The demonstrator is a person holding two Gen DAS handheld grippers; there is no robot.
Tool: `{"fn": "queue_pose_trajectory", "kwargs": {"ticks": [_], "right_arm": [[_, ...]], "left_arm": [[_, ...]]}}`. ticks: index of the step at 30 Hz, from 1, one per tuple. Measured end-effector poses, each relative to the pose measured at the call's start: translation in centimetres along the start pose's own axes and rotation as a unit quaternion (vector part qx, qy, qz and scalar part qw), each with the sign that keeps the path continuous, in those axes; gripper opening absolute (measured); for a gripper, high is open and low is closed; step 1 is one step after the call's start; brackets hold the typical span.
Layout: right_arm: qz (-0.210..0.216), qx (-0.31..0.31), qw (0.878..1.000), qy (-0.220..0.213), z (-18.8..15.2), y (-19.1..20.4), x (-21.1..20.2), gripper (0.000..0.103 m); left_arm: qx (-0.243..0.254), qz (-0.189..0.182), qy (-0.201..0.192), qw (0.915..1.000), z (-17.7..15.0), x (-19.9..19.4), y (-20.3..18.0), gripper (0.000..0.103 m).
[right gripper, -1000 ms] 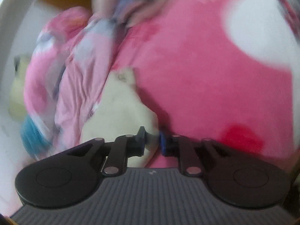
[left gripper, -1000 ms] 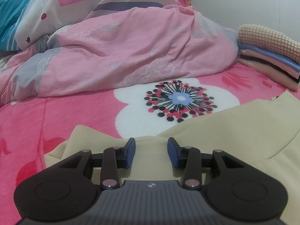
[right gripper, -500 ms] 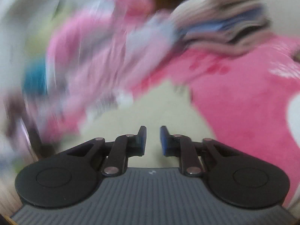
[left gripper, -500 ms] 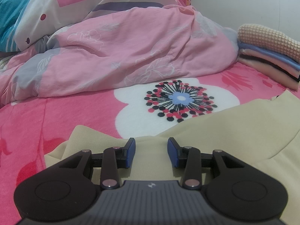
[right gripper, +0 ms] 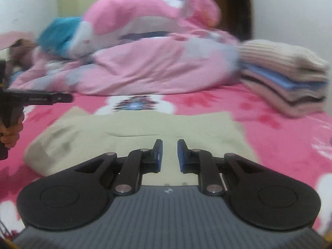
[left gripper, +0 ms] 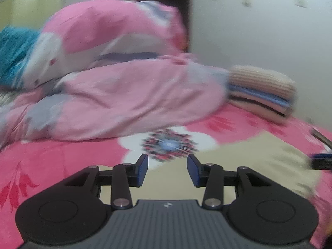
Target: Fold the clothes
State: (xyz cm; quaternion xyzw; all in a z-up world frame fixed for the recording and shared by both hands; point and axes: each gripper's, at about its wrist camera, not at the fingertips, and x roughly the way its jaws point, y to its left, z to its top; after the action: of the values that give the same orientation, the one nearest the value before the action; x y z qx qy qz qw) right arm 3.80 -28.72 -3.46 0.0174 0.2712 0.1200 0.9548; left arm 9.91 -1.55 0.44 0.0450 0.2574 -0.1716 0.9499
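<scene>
Two grippers hover over one beige garment (right gripper: 145, 128) lying flat on the pink bedspread (right gripper: 280, 145) — left gripper (left gripper: 167, 170) fingers wide apart, right gripper (right gripper: 169, 155) fingers slightly apart, neither holding cloth. One stack of folded clothes (right gripper: 284, 76) sits beyond — beside one rumpled duvet (right gripper: 155, 62).

Small white print on side of left gripper (right gripper: 37, 99) (blurred, letters not legible); no other text.
</scene>
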Motion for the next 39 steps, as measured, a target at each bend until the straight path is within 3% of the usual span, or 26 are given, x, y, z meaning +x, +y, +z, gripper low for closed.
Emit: {"fn": "queue_pose_trajectory", "kwargs": {"ticks": [2, 5, 6, 11, 15, 17, 19, 22, 25, 29, 32, 34, 36, 39], "right_arm": [[-0.003, -0.006, 0.998, 0.069, -1.9, 0.3, 3.5, 0.013], [-0.005, 0.009, 0.997, 0.074, -3.6, -0.4, 5.0, 0.012], [-0.003, 0.034, 0.996, 0.079, -3.3, -1.0, 5.1, 0.012], [-0.012, 0.017, 0.997, 0.068, -4.0, -0.6, 5.3, 0.012], [-0.011, 0.02, 0.998, 0.066, -3.9, -0.4, 5.0, 0.012], [-0.011, 0.022, 0.998, 0.065, -3.8, -0.4, 4.8, 0.012], [-0.01, 0.024, 0.998, 0.065, -3.7, -0.3, 4.6, 0.012], [-0.01, 0.028, 0.998, 0.064, -3.6, -0.2, 4.4, 0.012], [-0.008, 0.031, 0.998, 0.063, -3.5, -0.2, 4.3, 0.012], [-0.008, 0.032, 0.998, 0.061, -3.6, -0.3, 4.4, 0.012], [-0.007, 0.033, 0.998, 0.06, -3.7, -0.4, 4.6, 0.012], [-0.006, 0.035, 0.998, 0.061, -3.7, -0.5, 4.6, 0.012], [-0.006, 0.035, 0.998, 0.06, -3.7, -0.5, 4.7, 0.012], [-0.006, 0.035, 0.998, 0.06, -3.7, -0.5, 4.7, 0.012]], "left_arm": [[0.014, -0.025, 0.017, 0.9994, -1.2, -0.9, -2.2, 0.041], [0.016, -0.05, 0.049, 0.9974, -3.3, -1.2, -4.7, 0.039], [0.016, -0.044, 0.059, 0.9972, -4.2, -0.9, -5.2, 0.039], [0.018, -0.016, 0.106, 0.9941, -8.6, 1.0, -7.3, 0.036], [0.034, -0.004, 0.082, 0.9961, -9.5, 0.1, -7.6, 0.035], [0.024, 0.0, 0.069, 0.9973, -8.9, -1.1, -7.6, 0.03], [0.015, 0.019, 0.051, 0.9984, -8.8, -2.2, -6.8, 0.031], [-0.03, 0.008, 0.065, 0.9974, -11.3, -0.6, -3.8, 0.031], [-0.059, 0.0, 0.07, 0.9958, -10.7, -1.4, -2.8, 0.028], [-0.078, 0.052, 0.065, 0.9934, -10.8, -3.6, -0.8, 0.022], [-0.102, 0.037, 0.062, 0.9922, -12.7, -3.3, 1.9, 0.015], [-0.107, 0.041, 0.057, 0.9918, -11.5, -4.5, 2.2, 0.016], [-0.082, 0.069, 0.033, 0.9937, -11.0, -6.1, 2.0, 0.024], [-0.07, 0.088, 0.044, 0.9927, -13.2, -5.2, 3.1, 0.029]]}}
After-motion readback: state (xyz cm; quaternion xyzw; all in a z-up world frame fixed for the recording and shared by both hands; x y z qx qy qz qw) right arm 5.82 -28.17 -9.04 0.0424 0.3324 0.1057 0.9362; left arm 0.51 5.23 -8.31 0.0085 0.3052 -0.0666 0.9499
